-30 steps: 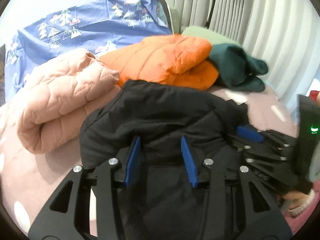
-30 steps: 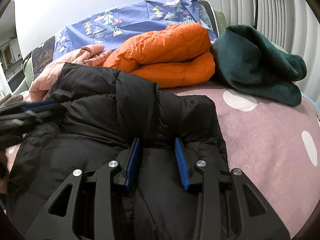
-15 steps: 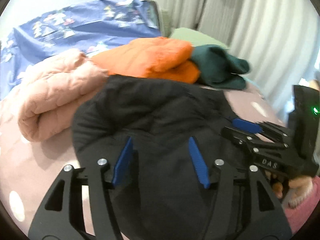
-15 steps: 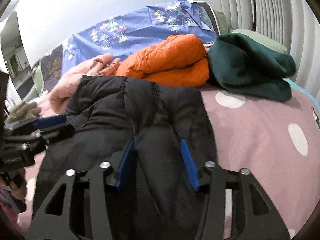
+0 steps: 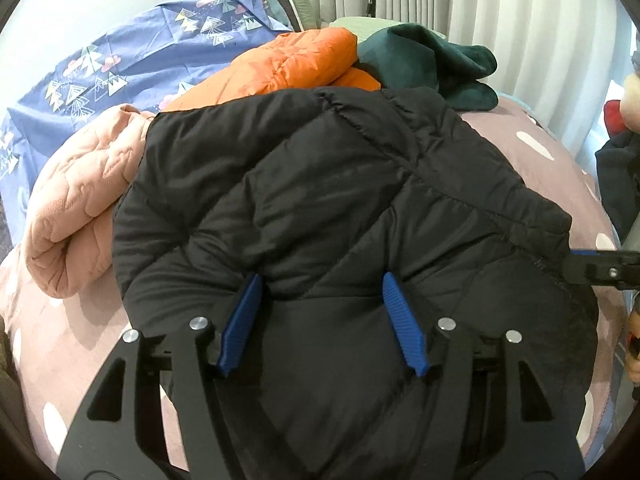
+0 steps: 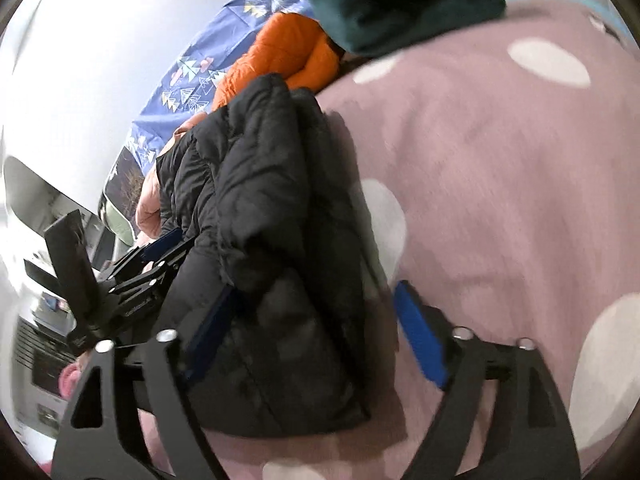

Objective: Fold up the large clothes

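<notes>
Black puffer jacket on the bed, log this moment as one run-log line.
stage: release after fold | black puffer jacket: folded on pink dotted bedspread | left gripper: jaws just opening, over jacket | right gripper: jaws just opening, jacket edge between fingers

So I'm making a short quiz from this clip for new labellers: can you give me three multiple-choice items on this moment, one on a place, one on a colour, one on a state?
1. Where does the orange jacket lie?
A. Beyond the black jacket, beside the dark green garment
B. On the floor
C. Under the pink quilted garment

2. What colour are the pads on the gripper fingers?
A. Red
B. Blue
C. Yellow

3. How do the left gripper's jaws stand?
A. Clamped on the orange jacket
B. Shut on nothing
C. Apart, over the black jacket

Answers:
1. A: it sits past the black jacket, next to the dark green garment, on the bed.
2. B: the pads are blue in both wrist views.
3. C: the left gripper has just been opening, and its pads stand apart with black jacket fabric between them.
</notes>
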`<action>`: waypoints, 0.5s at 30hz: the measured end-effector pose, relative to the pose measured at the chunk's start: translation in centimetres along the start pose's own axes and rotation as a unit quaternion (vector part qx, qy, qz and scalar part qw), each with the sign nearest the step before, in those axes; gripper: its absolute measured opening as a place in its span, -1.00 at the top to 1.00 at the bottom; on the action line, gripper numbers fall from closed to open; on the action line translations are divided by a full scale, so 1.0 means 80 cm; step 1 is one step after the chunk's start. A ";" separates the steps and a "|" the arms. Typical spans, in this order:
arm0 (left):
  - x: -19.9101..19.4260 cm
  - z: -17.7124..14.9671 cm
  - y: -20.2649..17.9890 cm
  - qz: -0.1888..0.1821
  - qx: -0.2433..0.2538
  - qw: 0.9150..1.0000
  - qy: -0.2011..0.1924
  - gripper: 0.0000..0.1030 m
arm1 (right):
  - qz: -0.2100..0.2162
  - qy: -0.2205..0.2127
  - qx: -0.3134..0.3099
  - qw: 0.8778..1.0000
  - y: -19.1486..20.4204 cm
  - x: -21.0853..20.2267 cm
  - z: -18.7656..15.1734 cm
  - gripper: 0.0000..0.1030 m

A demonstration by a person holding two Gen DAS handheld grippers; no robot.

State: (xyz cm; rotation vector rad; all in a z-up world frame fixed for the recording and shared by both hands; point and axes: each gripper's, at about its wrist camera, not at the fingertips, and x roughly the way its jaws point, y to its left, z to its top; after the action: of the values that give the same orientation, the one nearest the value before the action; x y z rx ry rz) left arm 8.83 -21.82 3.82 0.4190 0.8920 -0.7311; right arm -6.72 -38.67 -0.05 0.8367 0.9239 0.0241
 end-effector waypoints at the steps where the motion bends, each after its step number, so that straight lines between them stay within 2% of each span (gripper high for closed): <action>1: 0.000 -0.001 0.001 0.000 0.000 1.000 0.000 -0.26 | 0.003 0.006 0.000 1.000 0.000 0.000 -0.002 -0.63; 6: 0.001 0.002 0.003 -0.001 0.000 1.000 0.001 -0.26 | 0.009 0.022 -0.006 1.000 0.007 0.004 -0.003 -0.79; 13: 0.000 0.000 0.005 -0.006 -0.004 1.000 0.000 -0.26 | 0.045 0.066 0.011 0.997 0.013 0.018 -0.004 -0.80; 15: 0.000 -0.001 0.006 -0.009 -0.006 1.000 -0.001 -0.26 | 0.051 0.067 0.010 0.996 0.011 0.016 -0.006 -0.80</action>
State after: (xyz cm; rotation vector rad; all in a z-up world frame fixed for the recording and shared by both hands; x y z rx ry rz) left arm 9.10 -21.45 3.79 0.3997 0.8980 -0.7432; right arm -5.97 -37.32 -0.50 0.9084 1.0081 0.1615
